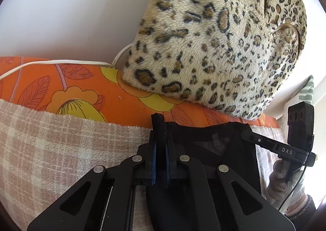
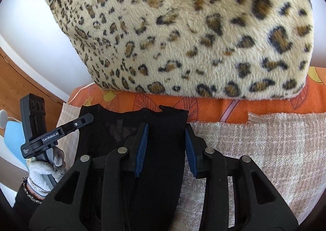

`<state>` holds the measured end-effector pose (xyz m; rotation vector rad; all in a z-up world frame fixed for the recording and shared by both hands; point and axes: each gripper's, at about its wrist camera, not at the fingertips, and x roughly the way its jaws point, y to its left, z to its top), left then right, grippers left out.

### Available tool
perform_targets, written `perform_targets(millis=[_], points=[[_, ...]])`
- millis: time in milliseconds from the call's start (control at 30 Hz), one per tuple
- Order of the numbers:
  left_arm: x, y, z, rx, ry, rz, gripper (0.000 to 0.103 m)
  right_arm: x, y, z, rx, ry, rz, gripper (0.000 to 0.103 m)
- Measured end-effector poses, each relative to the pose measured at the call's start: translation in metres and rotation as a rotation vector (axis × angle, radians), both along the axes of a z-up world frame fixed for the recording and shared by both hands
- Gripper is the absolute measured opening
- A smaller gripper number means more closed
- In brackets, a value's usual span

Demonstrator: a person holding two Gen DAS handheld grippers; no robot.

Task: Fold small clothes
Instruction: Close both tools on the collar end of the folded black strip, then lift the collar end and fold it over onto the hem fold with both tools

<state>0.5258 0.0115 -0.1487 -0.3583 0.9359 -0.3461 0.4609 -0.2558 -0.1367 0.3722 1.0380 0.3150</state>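
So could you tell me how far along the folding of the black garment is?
Early on. Done: the black garment lies on the plaid blanket, collar toward the leopard cushion. In hand: the left gripper is shut on one top corner; the right gripper straddles the other corner, but its blue pads do not visibly press the cloth. Left: no fold shows yet, so all the folding remains.
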Motion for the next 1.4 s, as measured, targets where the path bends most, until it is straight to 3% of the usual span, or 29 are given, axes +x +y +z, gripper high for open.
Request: perform_targets(millis=[133,633,1000,1400], points=[[-0.004,0.004,0.009,-0.028,-0.013,0.007,0.003,0.000,0.005,0.006,-0.014,-0.011,0.007,0.008],[-0.057,-0.008,0.065,-0.018,-0.098,-0.045,0.003,-0.034,0.017,0.077,-0.021,-0.103,0.036,0.006],[-0.118,-0.015,0.100,-0.022,-0.127,-0.068,0.003,-0.094,0.027,0.119,-0.061,-0.133,0.081,0.006],[-0.196,-0.018,0.116,-0.027,-0.138,-0.071,0.003,-0.170,0.050,0.143,-0.097,-0.157,0.121,0.006]])
